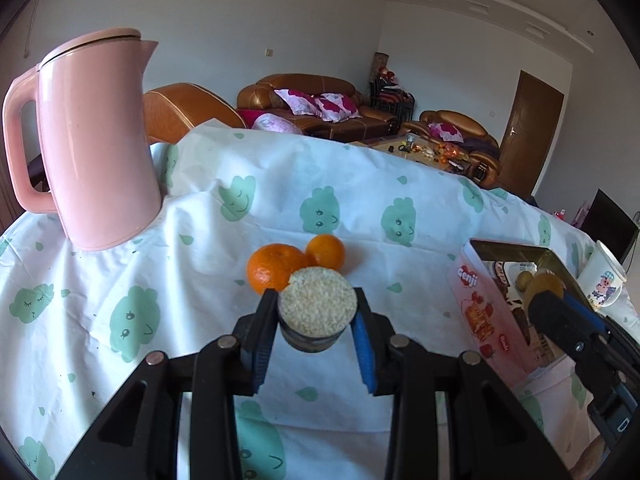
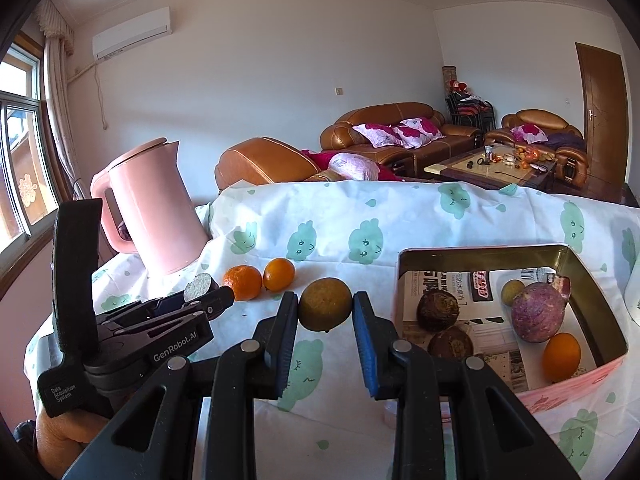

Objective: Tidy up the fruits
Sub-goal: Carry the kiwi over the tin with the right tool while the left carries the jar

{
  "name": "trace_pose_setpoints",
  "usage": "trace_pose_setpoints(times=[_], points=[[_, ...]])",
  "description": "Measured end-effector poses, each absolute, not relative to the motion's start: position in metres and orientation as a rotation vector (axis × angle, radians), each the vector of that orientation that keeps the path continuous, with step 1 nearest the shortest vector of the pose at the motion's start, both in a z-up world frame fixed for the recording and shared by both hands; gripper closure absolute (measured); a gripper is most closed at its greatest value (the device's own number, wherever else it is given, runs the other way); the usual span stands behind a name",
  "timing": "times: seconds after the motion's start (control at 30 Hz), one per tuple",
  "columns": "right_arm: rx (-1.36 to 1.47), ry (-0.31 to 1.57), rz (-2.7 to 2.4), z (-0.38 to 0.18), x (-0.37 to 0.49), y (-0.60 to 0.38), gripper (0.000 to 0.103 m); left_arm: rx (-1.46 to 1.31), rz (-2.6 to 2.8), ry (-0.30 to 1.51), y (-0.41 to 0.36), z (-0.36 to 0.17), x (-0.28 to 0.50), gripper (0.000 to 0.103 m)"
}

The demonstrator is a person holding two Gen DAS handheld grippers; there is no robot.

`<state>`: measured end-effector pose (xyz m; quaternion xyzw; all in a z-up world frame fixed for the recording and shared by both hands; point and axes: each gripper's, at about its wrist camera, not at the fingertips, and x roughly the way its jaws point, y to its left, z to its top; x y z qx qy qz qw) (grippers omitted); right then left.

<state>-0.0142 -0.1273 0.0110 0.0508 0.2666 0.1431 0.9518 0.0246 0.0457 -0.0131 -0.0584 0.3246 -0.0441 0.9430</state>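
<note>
My left gripper (image 1: pixel 316 312) is shut on a short dark stub with a pale grainy cut face (image 1: pixel 317 306), held above the cloth; it also shows in the right wrist view (image 2: pixel 199 286). Two oranges (image 1: pixel 276 267) (image 1: pixel 326 251) lie on the cloth just beyond it. My right gripper (image 2: pixel 325 306) is shut on a brownish-yellow round fruit (image 2: pixel 325 303), held left of the open tin box (image 2: pixel 600 300). The box holds two dark round fruits (image 2: pixel 438 311), a purple tuber (image 2: pixel 538 316), an orange (image 2: pixel 562 356) and a small yellow fruit (image 2: pixel 512 290).
A pink kettle (image 1: pixel 96 140) stands at the back left on the white cloth with green prints (image 1: pixel 140 280). A paper cup (image 1: pixel 602 276) stands right of the box. Sofas and a coffee table lie beyond the table's far edge.
</note>
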Motion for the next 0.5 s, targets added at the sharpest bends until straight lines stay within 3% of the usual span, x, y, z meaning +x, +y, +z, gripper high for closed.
trace_pose_setpoints(times=[0.5], points=[[0.135,0.489,0.13,0.024,-0.015,-0.206,0.073,0.024,-0.213,0.597,-0.054,0.003,0.021,0.066]])
